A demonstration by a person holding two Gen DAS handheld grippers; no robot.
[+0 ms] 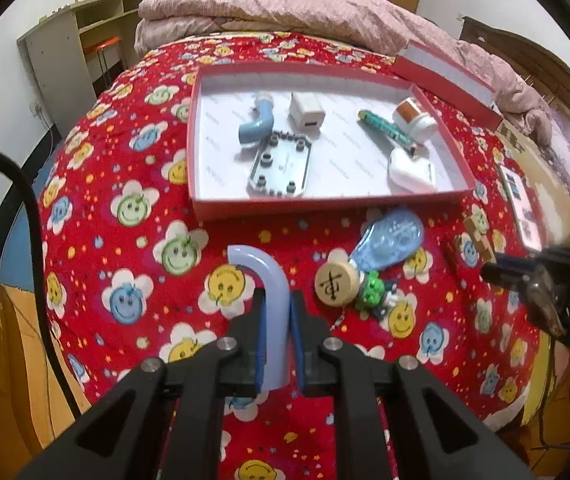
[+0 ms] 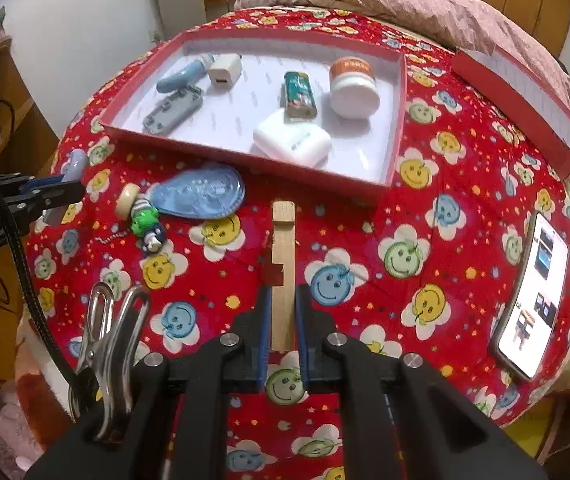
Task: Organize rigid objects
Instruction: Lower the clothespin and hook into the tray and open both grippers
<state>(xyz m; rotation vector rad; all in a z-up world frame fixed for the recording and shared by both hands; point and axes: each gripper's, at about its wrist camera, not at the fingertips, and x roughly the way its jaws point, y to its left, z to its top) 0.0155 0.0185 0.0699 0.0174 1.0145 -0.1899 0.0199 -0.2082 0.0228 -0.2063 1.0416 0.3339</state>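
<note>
From the left wrist view, the left claw [image 1: 276,312] is clamped on a pale blue curved tube [image 1: 263,300], which stands up between the blue pads and hooks over to the left at its top, above the red smiley-flower bedspread [image 1: 125,240]. Beyond it lies the red tray [image 1: 325,200], holding a blue elbow pipe [image 1: 255,126], a white charger [image 1: 306,114], a grey plate [image 1: 281,168], a green lighter [image 1: 385,128], a white jar [image 1: 415,118] and a white case [image 1: 411,172]. Just in front of the tray lie a blue tape dispenser [image 1: 391,238], a round wooden piece [image 1: 335,283] and a green figure [image 1: 373,290], close together. From the right wrist view, the right claw [image 2: 283,320] grips a notched wooden block [image 2: 283,272], held upright between its pads over the bedspread, near the tray's front wall [image 2: 285,166]. A metal clip [image 2: 109,332] sits at the lower left and a lit phone [image 2: 533,296] lies on the bed well to the right. The left claw shows at the left edge with its tube.
</note>
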